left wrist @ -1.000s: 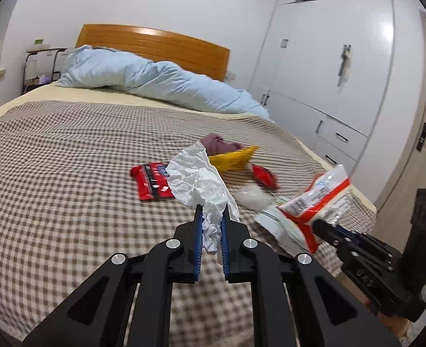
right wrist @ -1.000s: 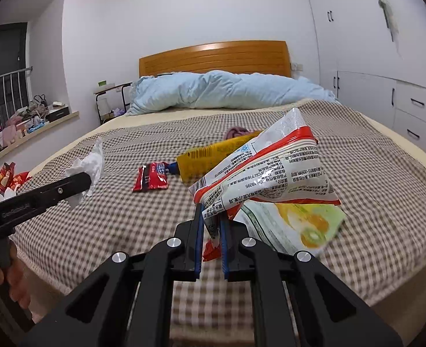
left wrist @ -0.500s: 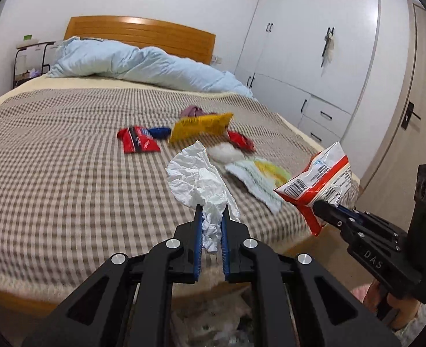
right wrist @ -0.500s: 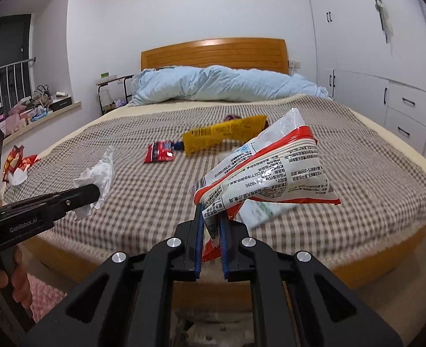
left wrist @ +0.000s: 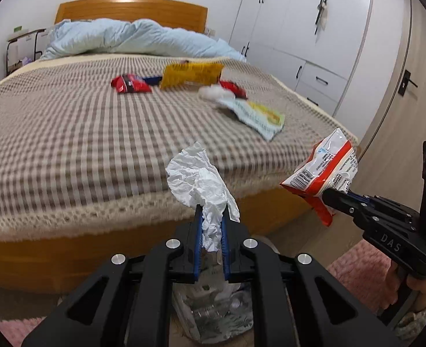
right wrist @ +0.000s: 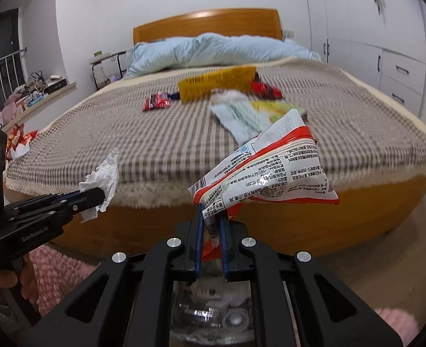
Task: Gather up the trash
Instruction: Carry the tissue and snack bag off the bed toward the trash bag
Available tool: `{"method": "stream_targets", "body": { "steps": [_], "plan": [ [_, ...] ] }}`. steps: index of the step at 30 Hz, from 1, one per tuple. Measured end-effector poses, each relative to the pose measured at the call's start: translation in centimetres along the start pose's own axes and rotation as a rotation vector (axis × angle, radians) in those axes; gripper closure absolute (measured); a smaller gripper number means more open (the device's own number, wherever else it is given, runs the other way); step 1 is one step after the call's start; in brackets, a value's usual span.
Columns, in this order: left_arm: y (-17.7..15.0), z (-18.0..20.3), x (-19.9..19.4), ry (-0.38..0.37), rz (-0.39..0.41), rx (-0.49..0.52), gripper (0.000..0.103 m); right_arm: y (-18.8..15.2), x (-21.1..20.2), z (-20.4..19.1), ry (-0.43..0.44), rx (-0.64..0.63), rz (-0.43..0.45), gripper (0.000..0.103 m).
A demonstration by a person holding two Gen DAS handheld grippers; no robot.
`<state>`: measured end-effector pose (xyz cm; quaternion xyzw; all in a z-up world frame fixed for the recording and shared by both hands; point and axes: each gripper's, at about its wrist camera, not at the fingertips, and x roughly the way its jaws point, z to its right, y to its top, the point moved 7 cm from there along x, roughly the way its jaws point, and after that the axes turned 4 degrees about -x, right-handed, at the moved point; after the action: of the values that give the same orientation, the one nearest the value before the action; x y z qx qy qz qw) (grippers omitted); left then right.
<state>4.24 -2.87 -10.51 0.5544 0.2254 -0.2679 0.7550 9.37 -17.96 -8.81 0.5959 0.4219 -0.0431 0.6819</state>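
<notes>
My left gripper (left wrist: 211,212) is shut on a crumpled white tissue (left wrist: 197,177), held in the air off the foot of the bed. My right gripper (right wrist: 212,212) is shut on a red and white snack bag (right wrist: 266,173); the same bag (left wrist: 324,173) shows at the right of the left wrist view. Below both grippers on the floor stands a clear trash bag (left wrist: 213,312) holding rubbish. On the checked bedspread (left wrist: 68,133) lie a red wrapper (left wrist: 129,84), a yellow bag (left wrist: 191,74), a white wad (left wrist: 213,92), another red wrapper (left wrist: 233,88) and a pale green packet (left wrist: 256,115).
The bed's wooden frame (left wrist: 68,248) stands just ahead. White wardrobes (left wrist: 314,29) line the right wall, with a door (left wrist: 400,86) beside them. Pink rugs (right wrist: 56,271) lie on the floor. A window ledge (right wrist: 30,98) with clutter runs along the left; a blue duvet (right wrist: 213,49) lies at the headboard.
Both grippers have drawn back from over the bed and sunk to beyond its foot, each still holding its piece. The trash bag on the floor has come into view beneath them.
</notes>
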Motion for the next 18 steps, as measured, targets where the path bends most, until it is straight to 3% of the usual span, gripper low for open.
{"method": "stream_targets", "body": {
  "steps": [18],
  "plan": [
    [-6.8, 0.3, 4.7, -0.014, -0.213, 0.054, 0.095, -8.4, 3.4, 0.2, 0.014, 0.032, -0.209, 0.093]
  ]
}}
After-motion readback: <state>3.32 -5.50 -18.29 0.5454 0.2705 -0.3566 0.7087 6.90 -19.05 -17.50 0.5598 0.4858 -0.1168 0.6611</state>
